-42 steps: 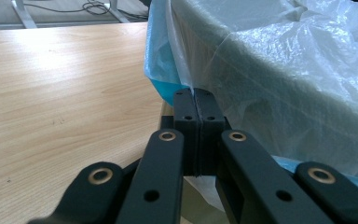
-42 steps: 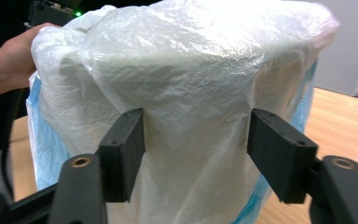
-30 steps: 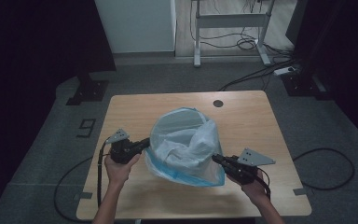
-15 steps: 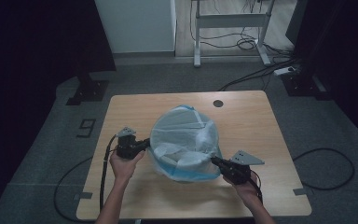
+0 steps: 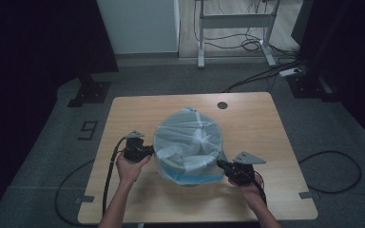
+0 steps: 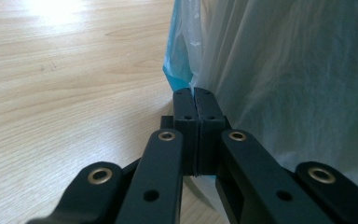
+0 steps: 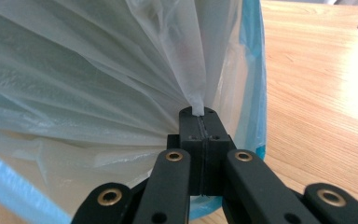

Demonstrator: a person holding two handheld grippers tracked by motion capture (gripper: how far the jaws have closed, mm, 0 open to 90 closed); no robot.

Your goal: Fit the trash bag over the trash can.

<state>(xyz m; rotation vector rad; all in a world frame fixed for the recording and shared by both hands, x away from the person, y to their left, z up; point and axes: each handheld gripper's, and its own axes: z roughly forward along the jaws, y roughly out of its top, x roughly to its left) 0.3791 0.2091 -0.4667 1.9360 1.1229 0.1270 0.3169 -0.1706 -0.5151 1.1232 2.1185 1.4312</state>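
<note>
High view: a translucent plastic bag (image 5: 188,145) with a blue edge is draped over a round bin at the middle of the wooden table (image 5: 275,137), nearer the person's side. The left gripper (image 5: 148,151) meets the bag's left flank and the right gripper (image 5: 221,164) its lower right flank, so the bag lies between the two tools. The step in hand appears to be drawing the film down and outward around the rim. It is best done by pulling both sides evenly and at a steady pace, so that the thin film neither tears at the pinch points nor slips off the far edge of the rim.

Left gripper view: the jaws are pressed flat together, with the bag (image 6: 279,70) starting right at their tips and rising to the right. A blue-edged fold (image 6: 177,70) runs into the seam, so a pinch of film is most likely clamped there. Bare table lies to the left.

Right gripper view: the jaws are closed on a gathered white tuft of film (image 7: 196,100), from which taut pleats fan up and to the left. The blue hem (image 7: 254,74) hangs just behind the tips.
</note>
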